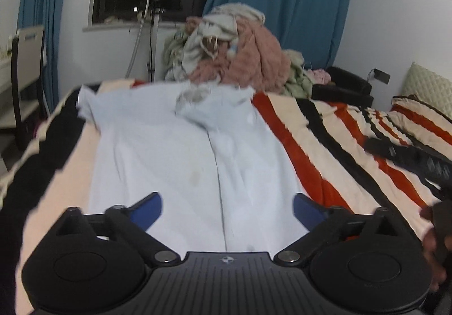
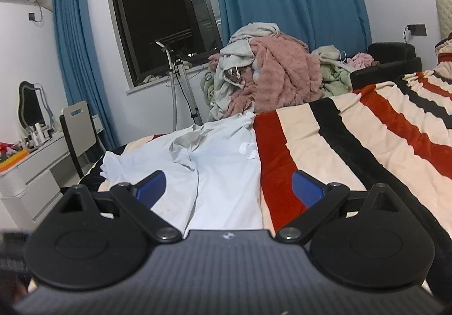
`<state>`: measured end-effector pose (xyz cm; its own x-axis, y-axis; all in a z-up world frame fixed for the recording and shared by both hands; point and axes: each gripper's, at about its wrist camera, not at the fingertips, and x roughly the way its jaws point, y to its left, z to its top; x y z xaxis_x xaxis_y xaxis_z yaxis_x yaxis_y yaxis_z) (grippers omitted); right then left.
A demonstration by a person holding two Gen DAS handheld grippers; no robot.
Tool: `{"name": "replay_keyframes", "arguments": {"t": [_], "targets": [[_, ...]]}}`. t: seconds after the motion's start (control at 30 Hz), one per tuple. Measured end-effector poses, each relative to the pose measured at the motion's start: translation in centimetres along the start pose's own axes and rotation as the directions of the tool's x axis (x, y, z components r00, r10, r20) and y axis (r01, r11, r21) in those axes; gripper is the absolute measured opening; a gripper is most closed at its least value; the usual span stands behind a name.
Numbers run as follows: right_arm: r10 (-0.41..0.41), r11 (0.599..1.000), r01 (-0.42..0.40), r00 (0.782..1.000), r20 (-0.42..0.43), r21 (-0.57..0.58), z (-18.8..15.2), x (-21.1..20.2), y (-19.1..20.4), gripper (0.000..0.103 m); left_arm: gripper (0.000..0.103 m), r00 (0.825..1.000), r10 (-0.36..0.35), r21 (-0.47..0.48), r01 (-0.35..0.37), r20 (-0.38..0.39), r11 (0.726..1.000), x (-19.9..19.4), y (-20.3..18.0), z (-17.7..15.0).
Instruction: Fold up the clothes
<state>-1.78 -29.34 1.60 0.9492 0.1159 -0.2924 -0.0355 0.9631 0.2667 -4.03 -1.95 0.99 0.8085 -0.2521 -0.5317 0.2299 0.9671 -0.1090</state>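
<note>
A pale blue garment (image 1: 180,151) is laid lengthwise on the striped blanket (image 1: 333,151), w/ a centre seam running away from the left gripper (image 1: 227,209). Its far end is bunched & rumpled just before the heap of unfolded clothes (image 1: 234,54). Left gripper jaws are seen spread wide above the near hem, nothing between them. Right gripper (image 2: 228,187) jaws are likewise spread wide, empty, over the garment's right edge where it meets a red stripe. Open blanket is seen to the right; the bed's left edge is close to the garment, w/ a chair (image 2: 76,128) & desk (image 2: 31,170) beyond.
</note>
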Motion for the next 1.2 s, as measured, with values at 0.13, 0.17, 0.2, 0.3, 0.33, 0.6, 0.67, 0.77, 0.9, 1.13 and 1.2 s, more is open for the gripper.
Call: {"name": "replay_keyframes", "arguments": {"t": [0.13, 0.17, 0.2, 0.3, 0.33, 0.6, 0.67, 0.77, 0.9, 1.13, 1.2], "targets": [[-0.009, 1.0, 0.009, 1.0, 0.016, -0.022, -0.3, 0.0, 0.6, 0.098, 0.103, 1.0, -0.011, 0.064, 0.009, 0.023, 0.998, 2.0, -0.5, 2.3], [-0.009, 1.0, 0.009, 1.0, 0.02, -0.029, -0.3, 0.0, 0.7, 0.098, 0.103, 0.999, -0.009, 0.07, 0.007, 0.038, 0.998, 2.3, -0.5, 2.6], [-0.013, 0.999, 0.013, 1.0, 0.022, -0.039, -0.4, 0.2, 0.9, 0.098, 0.103, 0.998, 0.001, 0.063, -0.004, 0.055, 0.998, 2.6, -0.5, 2.6], [-0.031, 0.997, 0.033, 0.999, 0.029, -0.068, -0.6, 0.5, 1.5, 0.098, 0.103, 0.996, 0.008, 0.032, -0.01, 0.084, 0.999, 3.5, 0.1, 1.8], [-0.036, 0.997, 0.038, 0.999, 0.03, -0.073, -0.6, 0.6, 1.7, 0.098, 0.103, 0.997, 0.01, 0.016, -0.011, 0.078, 1.0, 3.9, 0.5, 1.5], [-0.023, 0.995, 0.025, 0.999, 0.027, -0.093, -0.9, 1.4, 2.6, 0.098, 0.103, 0.999, 0.036, -0.036, -0.034, 0.035, 0.999, 4.6, 3.0, 0.4], [-0.024, 0.995, 0.026, 0.999, 0.025, -0.099, -0.9, 1.4, 2.6, 0.098, 0.103, 0.999, 0.042, -0.036, -0.04, 0.034, 0.999, 4.7, 3.3, 0.4], [-0.032, 0.994, 0.034, 0.999, 0.021, -0.106, -1.1, 1.5, 2.7, 0.098, 0.103, 0.999, 0.036, -0.028, -0.036, 0.034, 0.999, 4.7, 3.2, 0.3], [-0.033, 0.995, 0.036, 0.999, 0.029, -0.095, -1.1, 1.3, 2.5, 0.098, 0.103, 0.997, 0.056, 0.003, -0.056, 0.047, 0.998, 4.4, 2.8, 0.1], [-0.019, 0.996, 0.021, 1.0, 0.021, -0.086, -1.4, 1.1, 2.5, 0.097, 0.103, 0.997, 0.061, -0.008, -0.061, 0.055, 0.998, 3.6, 3.3, 0.4], [-0.027, 0.995, 0.027, 1.0, 0.008, -0.099, -1.5, 1.3, 2.6, 0.097, 0.103, 0.995, 0.082, 0.008, -0.082, 0.055, 0.997, 3.2, 3.9, 0.9]]}}
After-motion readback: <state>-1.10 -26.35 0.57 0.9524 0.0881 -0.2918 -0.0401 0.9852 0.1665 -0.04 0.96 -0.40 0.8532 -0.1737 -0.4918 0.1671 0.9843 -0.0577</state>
